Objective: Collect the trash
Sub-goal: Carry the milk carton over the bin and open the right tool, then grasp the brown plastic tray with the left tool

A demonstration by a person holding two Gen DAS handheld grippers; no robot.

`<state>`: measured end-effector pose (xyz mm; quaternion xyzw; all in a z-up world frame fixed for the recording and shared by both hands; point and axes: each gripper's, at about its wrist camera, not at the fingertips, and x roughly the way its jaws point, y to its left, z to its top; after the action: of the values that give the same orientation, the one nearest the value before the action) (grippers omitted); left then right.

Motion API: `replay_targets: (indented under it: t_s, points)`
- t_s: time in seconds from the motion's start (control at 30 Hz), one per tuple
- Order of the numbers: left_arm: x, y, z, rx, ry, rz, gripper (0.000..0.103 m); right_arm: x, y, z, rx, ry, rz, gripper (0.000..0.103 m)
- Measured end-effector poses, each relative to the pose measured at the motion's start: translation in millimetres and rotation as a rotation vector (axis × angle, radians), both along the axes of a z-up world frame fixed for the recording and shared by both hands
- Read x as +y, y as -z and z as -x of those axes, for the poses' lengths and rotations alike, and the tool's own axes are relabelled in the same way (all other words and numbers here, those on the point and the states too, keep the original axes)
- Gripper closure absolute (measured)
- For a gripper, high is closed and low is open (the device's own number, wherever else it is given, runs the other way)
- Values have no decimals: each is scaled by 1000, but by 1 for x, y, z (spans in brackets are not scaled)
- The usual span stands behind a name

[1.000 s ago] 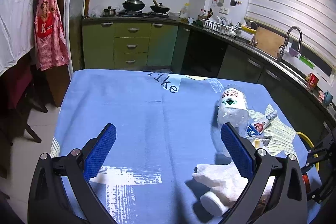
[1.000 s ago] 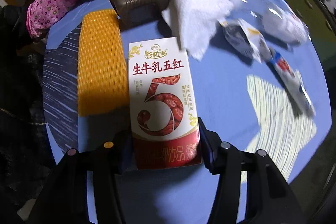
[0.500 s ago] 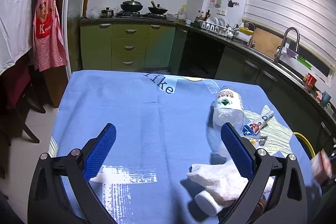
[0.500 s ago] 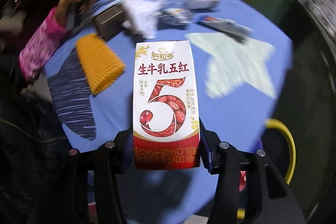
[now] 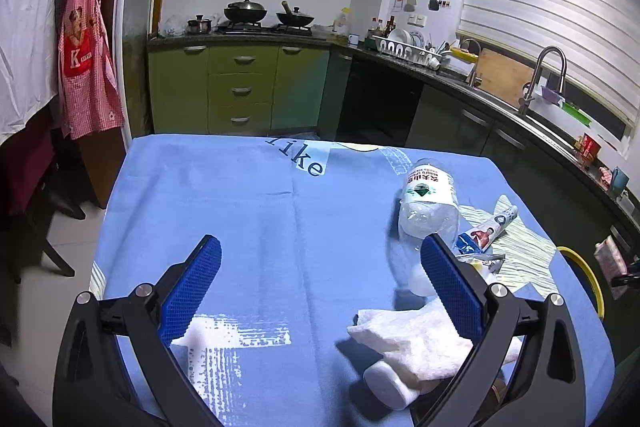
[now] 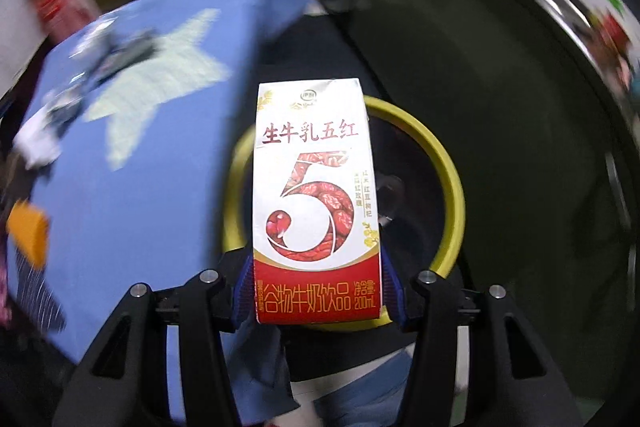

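Note:
My right gripper (image 6: 316, 287) is shut on a white and red milk drink carton (image 6: 314, 195), held upright over the yellow-rimmed bin (image 6: 452, 195) beside the table. The carton (image 5: 610, 255) also shows small at the right edge of the left wrist view, past the bin rim (image 5: 588, 275). My left gripper (image 5: 320, 287) hangs open above the blue tablecloth (image 5: 240, 211) with nothing between its blue pads. Near its right finger lie a clear plastic bottle (image 5: 428, 199), a crumpled white tissue (image 5: 416, 343), a small white bottle (image 5: 388, 385) and a printed wrapper (image 5: 490, 229).
Green kitchen cabinets (image 5: 240, 91) and a counter with a sink tap (image 5: 548, 67) run behind and to the right of the table. A dark chair (image 5: 36, 195) stands at the left. An orange foam net (image 6: 28, 233) lies on the cloth near the table's edge.
The right gripper has swung with the carton from above the table, past its edge, to above the yellow bin, rolling as it went. The left gripper has stayed open and nearly still.

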<state>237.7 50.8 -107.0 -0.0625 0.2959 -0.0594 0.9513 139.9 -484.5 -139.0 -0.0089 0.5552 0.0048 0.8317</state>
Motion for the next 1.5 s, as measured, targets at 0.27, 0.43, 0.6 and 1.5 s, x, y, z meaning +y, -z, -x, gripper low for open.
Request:
replay_targets:
  t_s: [0.27, 0.43, 0.6, 1.5]
  points:
    - [-3, 1, -1, 3, 13, -14, 5, -32, 8, -2, -56, 176, -100, 35]
    - [-7, 0, 1, 0, 22, -22, 5, -5, 1, 29, -124, 173, -119, 35]
    - [-10, -9, 11, -13, 14, -19, 5, 30, 0, 57, -176, 143, -117, 30]
    - [-114, 18, 92, 249, 76, -171, 19, 79, 6, 82, -245, 64, -192, 25]
